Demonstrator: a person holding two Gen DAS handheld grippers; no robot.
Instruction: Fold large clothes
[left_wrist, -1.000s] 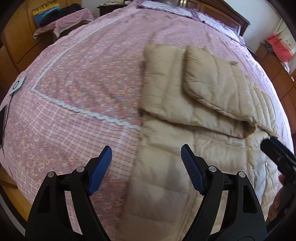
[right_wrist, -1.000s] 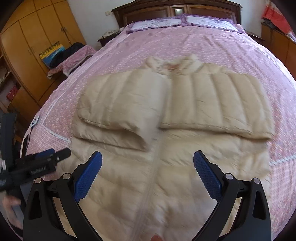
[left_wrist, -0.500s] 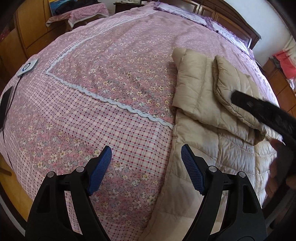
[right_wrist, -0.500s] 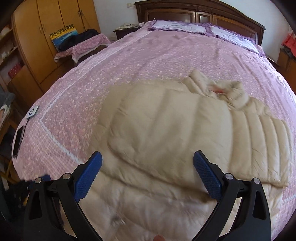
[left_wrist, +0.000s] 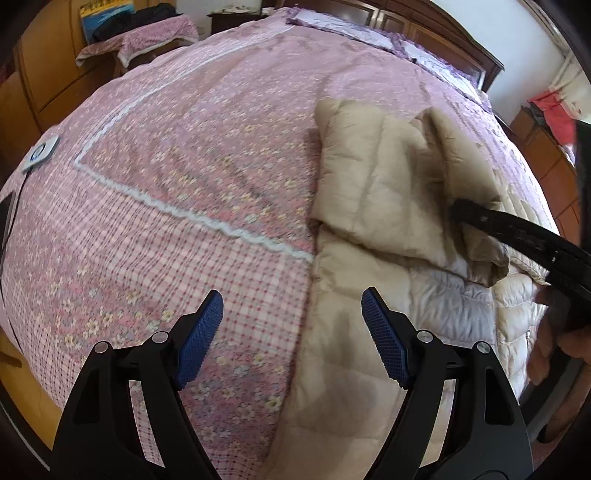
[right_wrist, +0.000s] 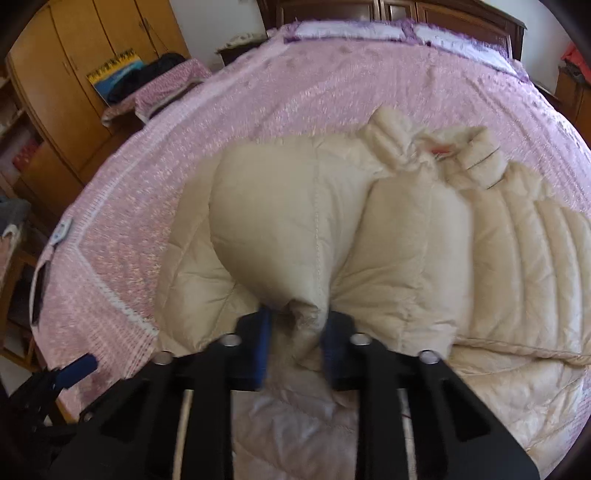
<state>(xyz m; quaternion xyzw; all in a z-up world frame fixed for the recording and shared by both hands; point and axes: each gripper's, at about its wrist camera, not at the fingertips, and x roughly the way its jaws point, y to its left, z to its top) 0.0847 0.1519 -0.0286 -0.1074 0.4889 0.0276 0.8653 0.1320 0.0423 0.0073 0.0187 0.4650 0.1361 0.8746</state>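
One sleeve cuff (right_wrist: 306, 314) pinched in your right gripper (right_wrist: 295, 341); beige down jacket (left_wrist: 369, 332) lies on pink bed (left_wrist: 184, 184). Left gripper (left_wrist: 291, 332) spread wide, holding nothing, over jacket's side edge. Carry cuff low across chest; pin hem with left.

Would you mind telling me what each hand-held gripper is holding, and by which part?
The right hand-held gripper pinches the jacket's folded sleeve by its cuff end; the left is open and holds nothing.

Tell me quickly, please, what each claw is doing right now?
Left claw: open, holding nothing, above the left edge of the jacket.
Right claw: shut on a bunched fold of the jacket's sleeve.
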